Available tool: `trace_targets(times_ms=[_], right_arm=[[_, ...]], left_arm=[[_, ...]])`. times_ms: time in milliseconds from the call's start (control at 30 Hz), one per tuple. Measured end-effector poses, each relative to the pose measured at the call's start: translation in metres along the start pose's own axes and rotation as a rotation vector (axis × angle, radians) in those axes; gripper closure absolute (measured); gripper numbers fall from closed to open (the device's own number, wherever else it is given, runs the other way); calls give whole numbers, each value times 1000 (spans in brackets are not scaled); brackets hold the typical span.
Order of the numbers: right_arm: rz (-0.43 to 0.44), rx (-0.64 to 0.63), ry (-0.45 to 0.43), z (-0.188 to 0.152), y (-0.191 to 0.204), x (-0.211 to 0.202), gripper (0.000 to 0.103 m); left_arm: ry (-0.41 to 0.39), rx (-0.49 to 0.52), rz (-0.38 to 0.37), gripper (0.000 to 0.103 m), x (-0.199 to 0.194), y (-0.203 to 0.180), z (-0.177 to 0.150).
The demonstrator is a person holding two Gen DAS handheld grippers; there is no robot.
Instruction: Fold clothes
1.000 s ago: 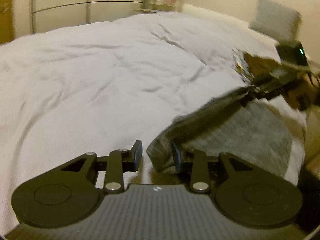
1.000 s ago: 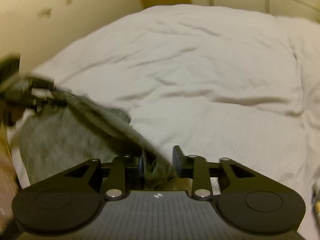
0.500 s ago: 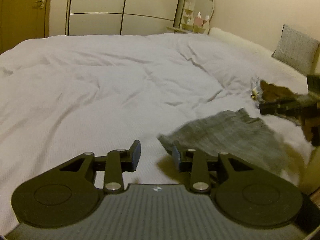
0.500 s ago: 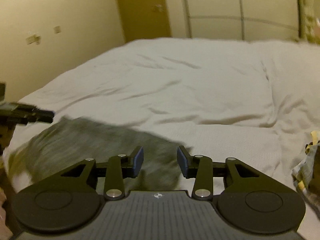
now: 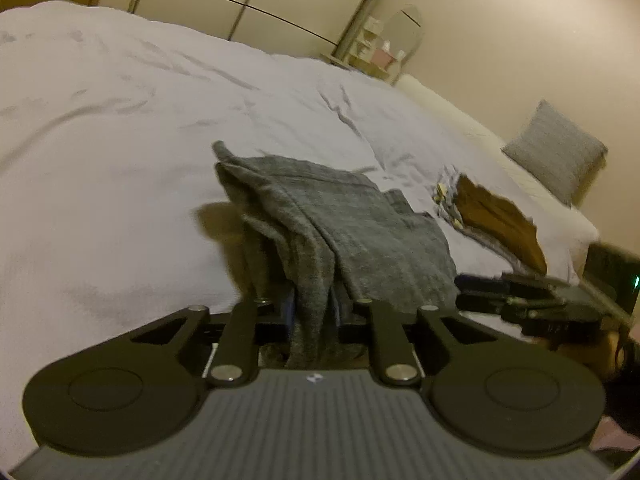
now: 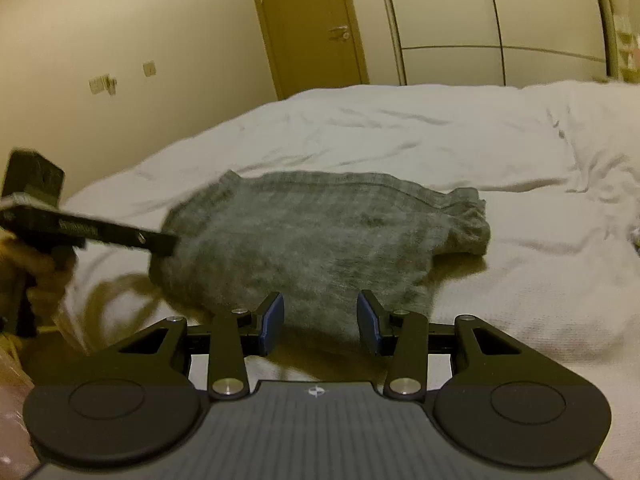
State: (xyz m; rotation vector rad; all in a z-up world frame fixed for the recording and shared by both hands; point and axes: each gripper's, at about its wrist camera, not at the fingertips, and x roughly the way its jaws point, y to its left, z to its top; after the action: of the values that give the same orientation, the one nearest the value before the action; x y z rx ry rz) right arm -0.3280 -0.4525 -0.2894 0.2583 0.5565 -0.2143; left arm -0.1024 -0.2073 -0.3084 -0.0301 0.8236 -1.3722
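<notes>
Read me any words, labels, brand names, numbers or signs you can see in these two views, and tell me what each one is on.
No readable words or numbers in either view.
Left tool: small white emblem on its grey body, a symbol, not text.
Right tool: the same kind of emblem, no letters.
Side of the left tool as the right view shows it: a pale marking, too blurred to read.
Grey garment: no label or print visible.

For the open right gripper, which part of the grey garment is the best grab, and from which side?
Probably the near hem of the grey garment, approached from the bed's front edge. That edge lies directly before the right gripper, whose jaws are spread, while the left gripper already pinches a gathered corner.
</notes>
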Motion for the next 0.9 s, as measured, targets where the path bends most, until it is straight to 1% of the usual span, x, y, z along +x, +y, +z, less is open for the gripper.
trace_targets(times_ms=[67,100,133,167,233,267,300,333,367,400,433,467,533,600,633,700,800,833,900], right_arm=[[-33,-17,8,0,-3,0,59],[-46,-35,8,0,-3,-1,59],[-59,-64,8,0,-1,-3,59],[-75,-106,7,0,3,-6,59],[-109,-208,7,-3,13,-9,58],[-125,-263,6,-6,19,-11,58],[-139,-320,3,-8,25,-12,57],[-152,-375,1,-12,32,-12,56],[-160,-425,0,-16,38,-12,55],[-166,-473,1,-19,44,-11,55],[-171,-520,1,-23,50,-9,54],[-174,-563,1,-26,56,-7,53],[-178,-643,2,-30,67,-2,52],[-181,-710,0,-32,76,5,49],[-186,-750,-1,-34,80,9,48],[-202,-840,0,-38,88,19,48],[-234,-997,12,-46,101,38,48],[-246,-1042,17,-48,104,44,48],[-280,-1120,33,-52,110,56,48]], left_arm=[[-8,-38,-3,90,-2,7,-3],[-14,-41,5,89,-4,9,-5],[-23,-21,28,85,-8,6,-6],[-33,7,55,79,-12,3,-8],[-50,162,161,69,-23,-15,-11],[-52,289,233,71,-26,-28,-16],[-50,436,312,71,-29,-44,-23],[-44,612,382,68,-29,-61,-34],[-41,758,412,64,-29,-74,-46],[-40,882,424,62,-28,-86,-57],[-37,978,425,59,-26,-95,-67],[-32,1061,420,58,-23,-103,-76],[-7,1171,425,58,-11,-113,-88],[31,1254,451,57,6,-117,-97],[43,1293,475,56,16,-119,-101],[53,1412,552,56,34,-118,-107],[58,1650,653,54,55,-114,-124],[64,1688,666,58,59,-113,-128],[70,1722,676,59,64,-112,-131]])
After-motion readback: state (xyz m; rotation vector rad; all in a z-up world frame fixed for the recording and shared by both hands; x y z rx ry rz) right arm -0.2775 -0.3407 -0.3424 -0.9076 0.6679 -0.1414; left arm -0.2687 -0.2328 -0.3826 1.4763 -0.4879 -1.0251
